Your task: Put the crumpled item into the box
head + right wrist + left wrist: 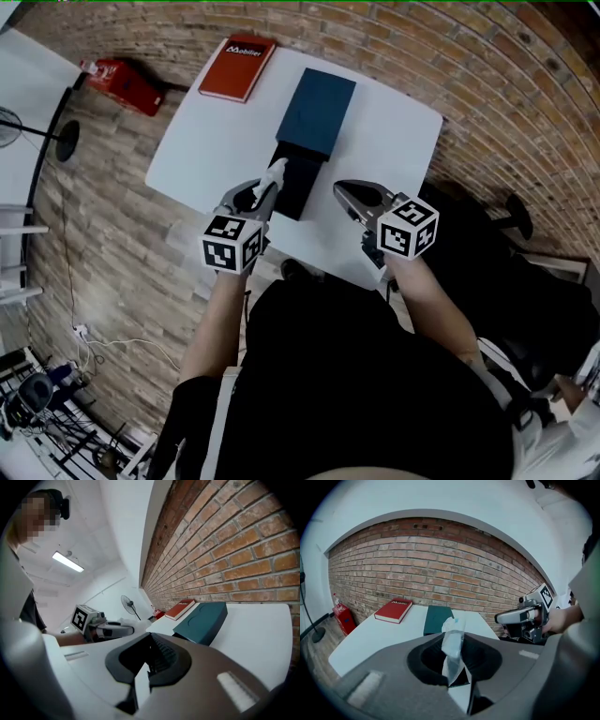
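Note:
A white crumpled item [276,172] sticks up from my left gripper [268,190], which is shut on it. The left gripper view shows it as a pale wad [452,641] pinched between the jaws. The gripper hovers at the near left edge of the box's open black part [300,180]. The box's dark teal lid [317,111] lies just behind it on the white table [206,141]. My right gripper [345,193] hangs to the right of the box, shut and empty; its own view shows the pads meeting [145,667] and the teal box [202,620] ahead.
A red book [237,67] lies at the table's far left corner. On the floor to the left are a red object [125,84] and a fan stand [66,141]. A brick wall runs behind the table. A dark chair [511,220] stands at the right.

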A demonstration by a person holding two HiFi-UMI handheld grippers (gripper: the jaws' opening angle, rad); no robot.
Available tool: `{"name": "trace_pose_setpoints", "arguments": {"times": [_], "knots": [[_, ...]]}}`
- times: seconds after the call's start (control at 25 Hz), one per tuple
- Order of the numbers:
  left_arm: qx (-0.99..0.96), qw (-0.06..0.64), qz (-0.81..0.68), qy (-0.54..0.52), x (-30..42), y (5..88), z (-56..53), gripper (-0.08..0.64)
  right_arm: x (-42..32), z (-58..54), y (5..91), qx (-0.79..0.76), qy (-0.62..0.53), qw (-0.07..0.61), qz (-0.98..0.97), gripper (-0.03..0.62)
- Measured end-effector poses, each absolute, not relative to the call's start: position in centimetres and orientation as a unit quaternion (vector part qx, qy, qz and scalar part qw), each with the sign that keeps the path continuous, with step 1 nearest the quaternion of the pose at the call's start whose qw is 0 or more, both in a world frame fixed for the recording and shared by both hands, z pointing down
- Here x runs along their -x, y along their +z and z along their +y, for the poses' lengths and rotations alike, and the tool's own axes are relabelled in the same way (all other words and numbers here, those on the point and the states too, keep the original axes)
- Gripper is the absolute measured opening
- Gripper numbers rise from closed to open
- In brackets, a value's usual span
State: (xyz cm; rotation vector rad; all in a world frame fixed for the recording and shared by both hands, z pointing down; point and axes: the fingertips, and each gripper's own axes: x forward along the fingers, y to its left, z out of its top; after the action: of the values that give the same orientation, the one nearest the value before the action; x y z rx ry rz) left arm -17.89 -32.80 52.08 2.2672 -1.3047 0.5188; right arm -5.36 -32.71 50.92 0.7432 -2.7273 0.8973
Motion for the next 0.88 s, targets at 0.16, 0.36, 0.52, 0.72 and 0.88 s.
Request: {"name": "trace_pose_setpoints", "arguments": {"times": [0.16, 0.36, 0.52, 0.72, 0.88], "knots": [[-0.824, 0.26, -0.46, 0.205, 17.2, 54.4, -33.8, 0.071, 4.7, -32.9, 52.0, -0.256, 0.313, 0.086, -0.91, 0.0], [-0.82, 0.285, -0.44, 0.231, 16.6, 57.5, -34.2, 0.071, 3.5, -33.1, 52.2, -0.272, 0.321, 0.079, -0.904, 0.002], [-0.815, 0.307, -0.42, 0.255, 15.8, 60.3, -34.1, 0.071, 2.5, -33.1, 52.7, -0.286, 0.33, 0.079, -0.896, 0.002], [-0.812, 0.322, -0.399, 0.278, 14.5, 62.9, -33.6, 0.071, 1.8, -32.8, 54.0, -0.295, 0.349, 0.081, -0.886, 0.002], [-0.815, 0.322, -0.383, 0.292, 13.7, 64.2, -33.6, 0.075, 2.4, -32.6, 54.6, -0.286, 0.357, 0.083, -0.885, 0.001]]}}
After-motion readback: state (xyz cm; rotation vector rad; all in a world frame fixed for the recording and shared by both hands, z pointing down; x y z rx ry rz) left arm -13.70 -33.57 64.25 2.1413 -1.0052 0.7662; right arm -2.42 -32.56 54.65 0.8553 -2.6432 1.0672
